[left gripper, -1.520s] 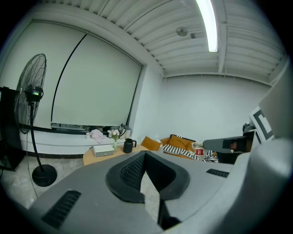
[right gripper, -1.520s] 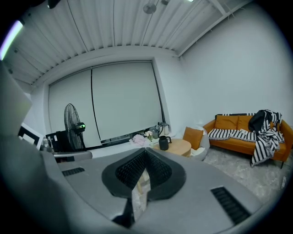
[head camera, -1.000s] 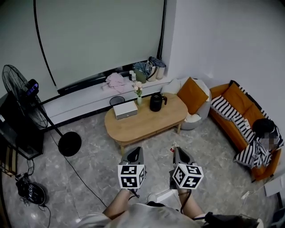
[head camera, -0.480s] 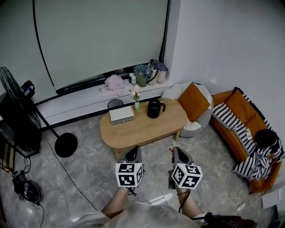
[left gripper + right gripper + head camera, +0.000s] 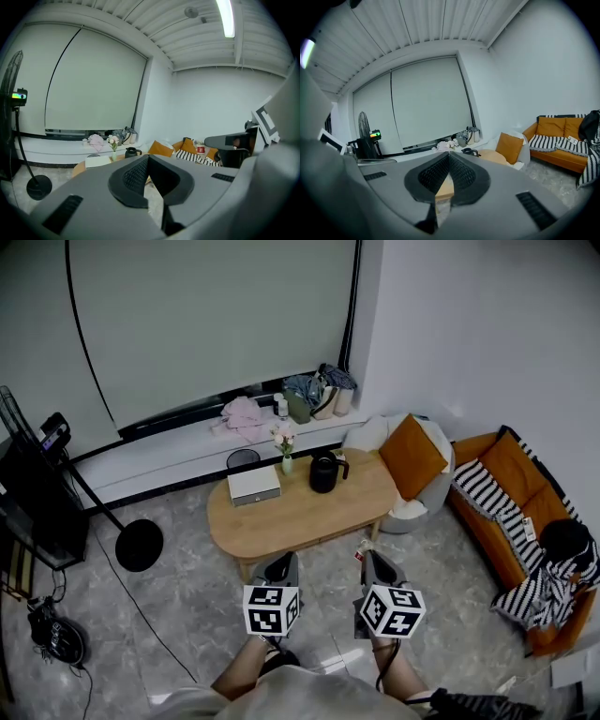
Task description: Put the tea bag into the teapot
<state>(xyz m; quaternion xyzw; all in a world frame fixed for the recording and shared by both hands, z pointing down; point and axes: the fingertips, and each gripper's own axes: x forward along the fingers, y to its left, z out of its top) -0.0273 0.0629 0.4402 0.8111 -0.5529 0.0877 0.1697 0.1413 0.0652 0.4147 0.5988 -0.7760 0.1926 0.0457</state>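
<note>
- The orange sofa [image 5: 508, 454] runs along the right side, with a black-and-white striped throw over its seat.
- The oval table [image 5: 300, 517] has a smooth, pale wooden top with rounded ends. It lies just beyond both of your grippers.
- Your left gripper [image 5: 279, 566] is grey plastic and points at the near edge of the table. Its ribbed black pads [image 5: 133, 176] are pressed together with nothing between them.
- Your right gripper [image 5: 376, 564] is held level with the left one and to its right. Its ribbed pads [image 5: 463, 176] are also pressed together.
- The box [image 5: 254, 484] is flat, white and rectangular, and sits on the far left part of the table.
- The teapot [image 5: 325, 472] is round, black and glossy, with a handle on its right side. It stands at the far edge of the table, right of the box and well apart from both sets of fingers.
- The vase [image 5: 286, 464] is slim and pale, holds light flowers, and stands between the box and the teapot.
- The tea bag [image 5: 360, 554] is a small red-and-white scrap. It sticks out at the tip of your right gripper on its left side, pinched there, on the near side of the table from the teapot.
</note>
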